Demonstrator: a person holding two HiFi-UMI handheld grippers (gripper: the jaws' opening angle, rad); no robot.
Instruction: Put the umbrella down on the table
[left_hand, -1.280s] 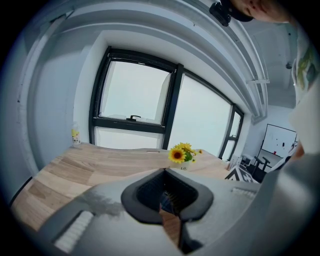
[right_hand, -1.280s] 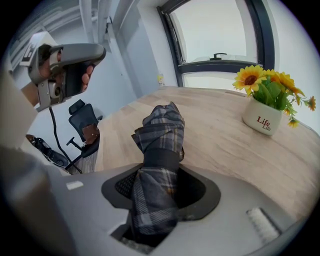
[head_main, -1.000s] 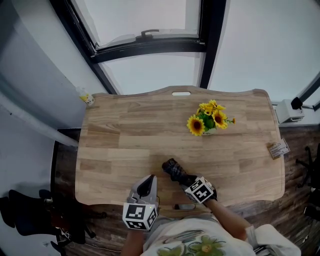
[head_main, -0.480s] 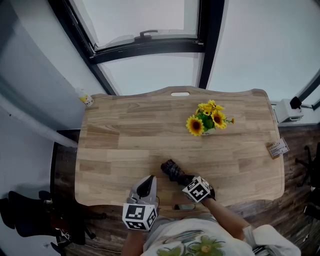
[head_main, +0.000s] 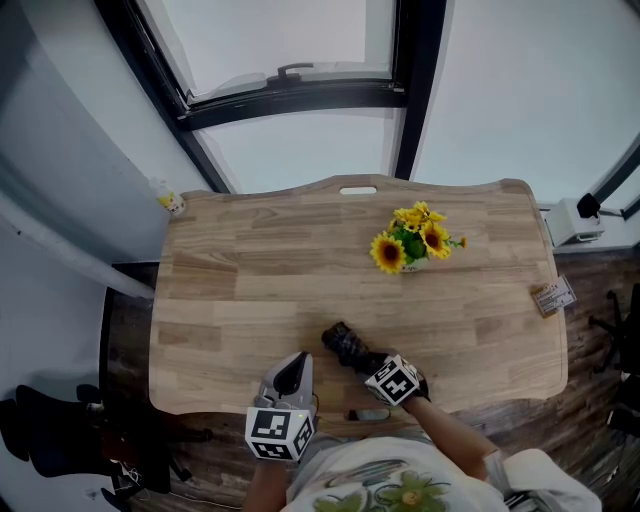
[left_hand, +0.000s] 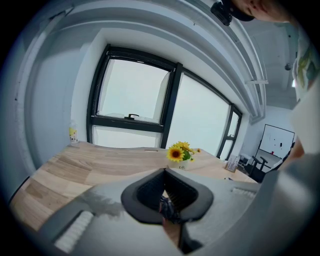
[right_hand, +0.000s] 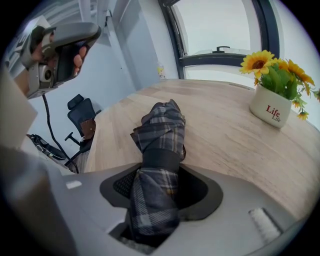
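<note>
A folded dark plaid umbrella (head_main: 348, 343) lies on the wooden table (head_main: 250, 280) near its front edge. In the right gripper view the umbrella (right_hand: 161, 131) runs away from the camera, its near end between the jaws. My right gripper (head_main: 372, 362) points down at it and its jaws are opening. The fabric leans on one jaw, with a gap on the other side. My left gripper (head_main: 293, 372) hangs over the front edge, left of the umbrella, with its jaws together and nothing in them. The left gripper (left_hand: 165, 172) view shows a sliver of the umbrella past its tips.
A white pot of sunflowers (head_main: 415, 240) stands at the table's back right. A small bottle (head_main: 172, 198) sits at the back left corner and a card (head_main: 556, 296) at the right edge. A window frame (head_main: 290, 95) is behind. An office chair (right_hand: 82, 125) stands beside the table.
The right gripper's marker cube has drifted slightly left. The umbrella and the left gripper stay where they were.
</note>
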